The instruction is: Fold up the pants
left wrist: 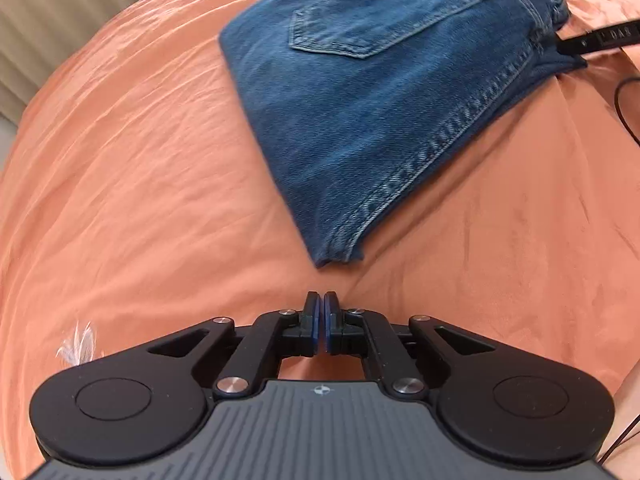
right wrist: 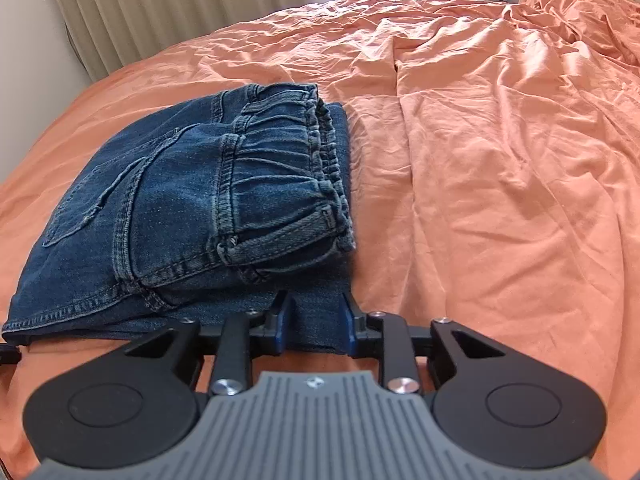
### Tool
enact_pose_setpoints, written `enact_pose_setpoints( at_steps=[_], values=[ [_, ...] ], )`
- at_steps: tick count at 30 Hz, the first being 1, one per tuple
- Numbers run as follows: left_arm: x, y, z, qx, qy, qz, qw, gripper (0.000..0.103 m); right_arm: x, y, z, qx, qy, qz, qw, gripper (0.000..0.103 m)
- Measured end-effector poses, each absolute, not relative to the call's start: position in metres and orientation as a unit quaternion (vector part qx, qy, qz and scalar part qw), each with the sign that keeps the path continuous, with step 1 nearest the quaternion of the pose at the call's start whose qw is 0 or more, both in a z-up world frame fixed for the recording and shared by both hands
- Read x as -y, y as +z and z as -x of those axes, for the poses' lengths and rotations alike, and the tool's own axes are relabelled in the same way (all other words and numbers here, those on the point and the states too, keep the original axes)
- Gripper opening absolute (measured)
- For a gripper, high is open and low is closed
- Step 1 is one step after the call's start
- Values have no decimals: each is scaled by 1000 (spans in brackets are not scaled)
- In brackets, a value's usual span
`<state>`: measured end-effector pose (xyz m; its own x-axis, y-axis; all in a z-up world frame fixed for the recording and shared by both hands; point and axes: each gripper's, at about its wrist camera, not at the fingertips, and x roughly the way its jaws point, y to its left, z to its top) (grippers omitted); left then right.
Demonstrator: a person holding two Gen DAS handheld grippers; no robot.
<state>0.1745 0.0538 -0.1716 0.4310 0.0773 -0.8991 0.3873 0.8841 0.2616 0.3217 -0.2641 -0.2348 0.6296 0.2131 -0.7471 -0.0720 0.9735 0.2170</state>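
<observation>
Folding looks finished: the pants (right wrist: 192, 216) lie stacked; left gripper (left wrist: 321, 300) closed empty beside them, right gripper (right wrist: 316, 312) parted over their edge, seemingly unpinched; next, withdraw.

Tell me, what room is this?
Most likely a bedroom. A wide bed covered by a wrinkled orange cotton sheet fills the view, pale beige pleated curtains hang by a window behind it, and folded blue denim jeans lie on the sheet.

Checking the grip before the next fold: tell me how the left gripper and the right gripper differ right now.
The left gripper is shut with nothing between its pads; the right gripper stands open. The left sits clear of the jeans over bare orange sheet; the right straddles the jeans' bottom layer. Both point down at the bed.
</observation>
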Motion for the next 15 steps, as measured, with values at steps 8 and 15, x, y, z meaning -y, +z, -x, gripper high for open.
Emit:
enact_pose_setpoints(
  at_steps=[8,15],
  values=[
    [-97,-117,-159,-471,-113,-90,871,47,302,-213,-301,-384,64,-200,899,55],
    [-141,-111,-206,-387,-78,166,904,65,320,-197,-304,-311,124,-299,894,79]
  ],
)
